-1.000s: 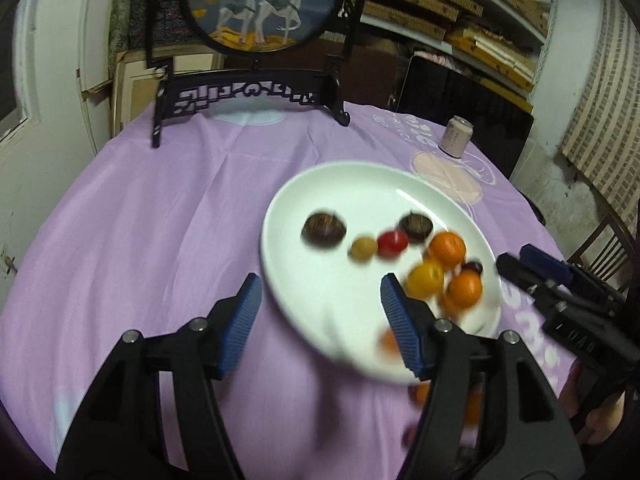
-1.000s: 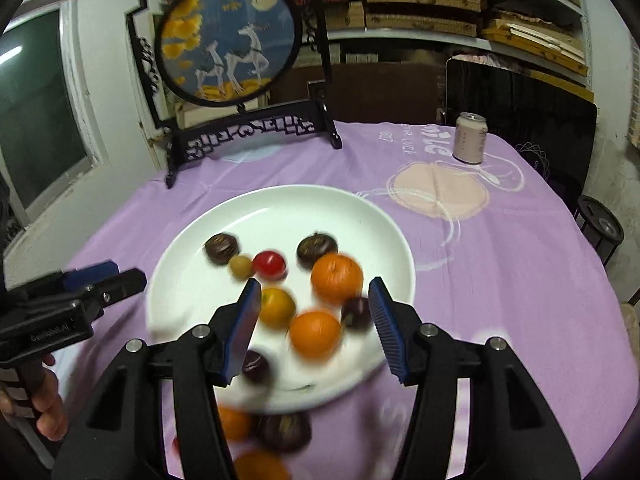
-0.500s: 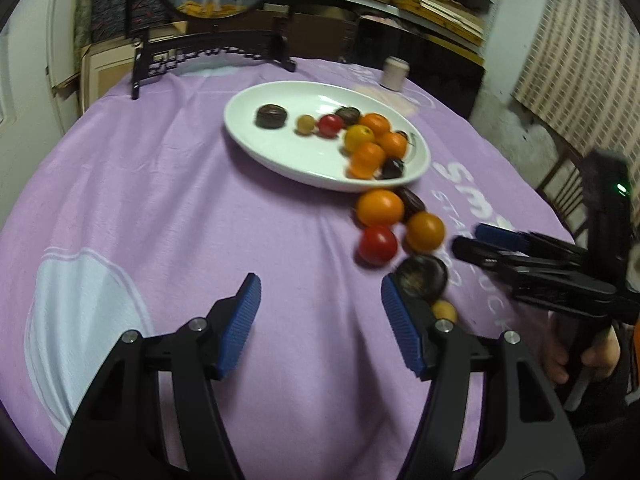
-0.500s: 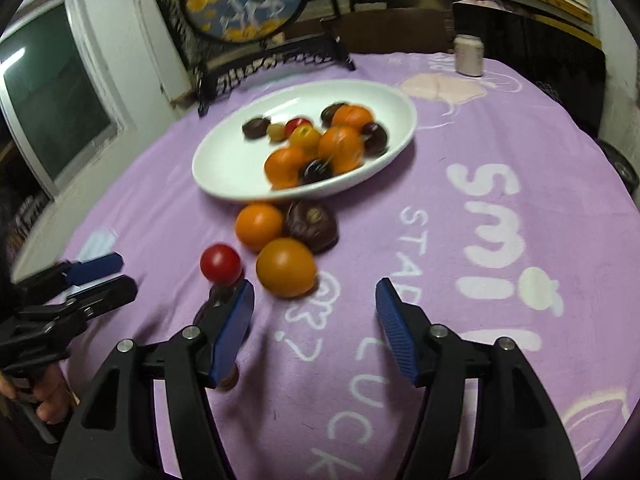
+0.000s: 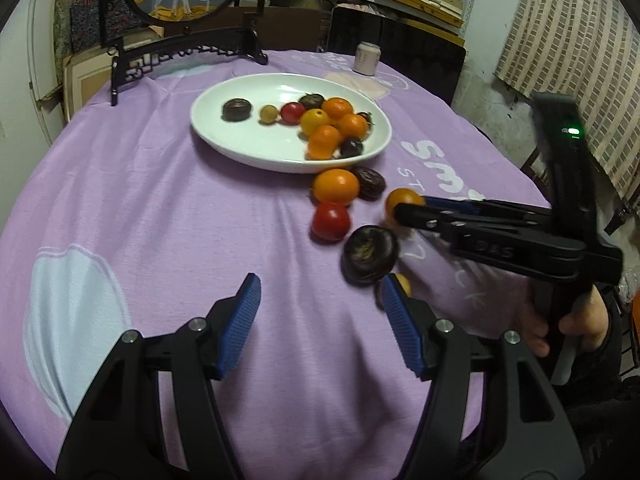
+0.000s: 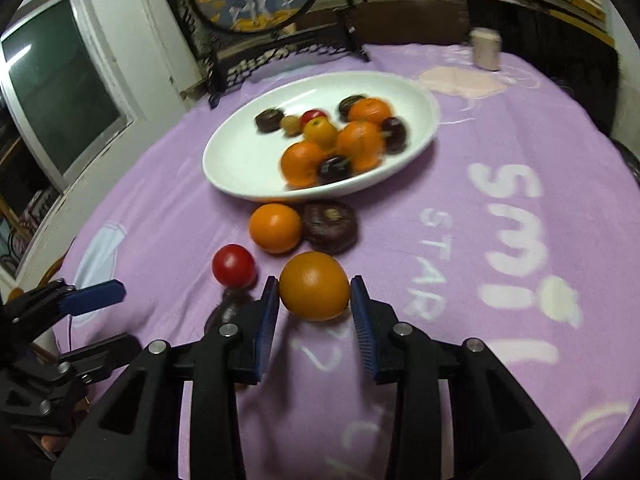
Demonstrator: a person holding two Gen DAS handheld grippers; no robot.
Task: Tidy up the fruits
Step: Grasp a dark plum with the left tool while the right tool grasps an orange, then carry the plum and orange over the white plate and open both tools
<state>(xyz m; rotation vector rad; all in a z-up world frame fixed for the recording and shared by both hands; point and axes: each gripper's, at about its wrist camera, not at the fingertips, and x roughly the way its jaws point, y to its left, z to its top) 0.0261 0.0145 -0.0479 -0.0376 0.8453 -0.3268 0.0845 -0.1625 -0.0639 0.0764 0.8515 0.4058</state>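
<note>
A white plate (image 5: 240, 144) (image 6: 236, 160) holds several oranges, dark fruits and small tomatoes. Loose on the purple cloth in front of it lie an orange (image 5: 335, 187), a red tomato (image 5: 330, 221) and two dark fruits (image 5: 370, 254) (image 5: 369, 182). My right gripper (image 6: 315, 294) (image 5: 400, 210) has its jaws closing on a deep-orange fruit (image 6: 314, 286), and both pads touch its sides. Over bare cloth my left gripper (image 5: 320, 292) is open and holds nothing. The nearer dark fruit lies just beyond its right fingertip.
A black carved stand with a round painted screen (image 5: 184, 52) is behind the plate, and a pale can (image 5: 366, 58) sits at the far right. A hand (image 5: 576, 320) grips the right tool. Shelves and a dark panel stand behind the table.
Both grippers pulled back from over the plate to the loose fruits. The right jaws then narrowed around the deep-orange fruit. The left gripper kept the same opening.
</note>
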